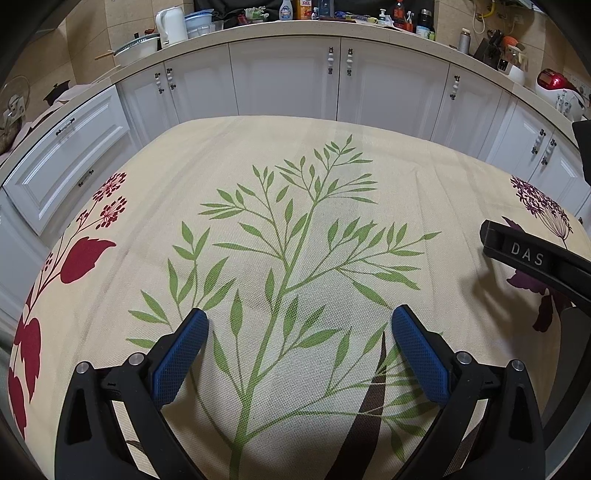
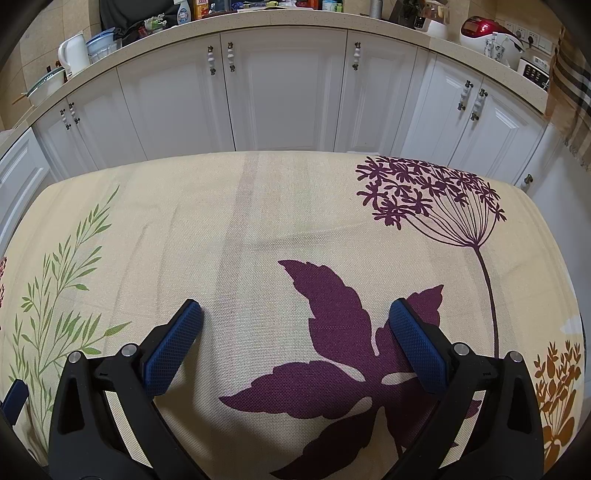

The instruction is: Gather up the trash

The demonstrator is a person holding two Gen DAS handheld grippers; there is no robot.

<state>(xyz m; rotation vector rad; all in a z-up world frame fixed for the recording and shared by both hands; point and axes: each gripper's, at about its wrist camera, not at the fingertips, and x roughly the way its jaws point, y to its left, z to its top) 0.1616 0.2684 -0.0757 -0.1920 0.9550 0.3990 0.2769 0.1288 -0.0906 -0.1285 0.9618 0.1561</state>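
Observation:
No trash shows in either view. My left gripper (image 1: 300, 317) is open low over the table, its blue pads wide apart above the green leaf print with nothing between them. My right gripper (image 2: 294, 310) is open too, hovering over the purple leaf print, also holding nothing. In the left wrist view the black body of the right gripper (image 1: 532, 258), marked "DAS", reaches in from the right edge. A blue pad of the left gripper (image 2: 14, 398) peeks in at the lower left of the right wrist view.
A cream tablecloth (image 1: 207, 155) with printed plants covers the table (image 2: 184, 206). Beyond its far edge stand white cabinets (image 1: 284, 81) under a cluttered counter (image 1: 258, 29) with a white kettle (image 1: 170, 26), bottles and a red-topped rice cooker (image 2: 484, 31).

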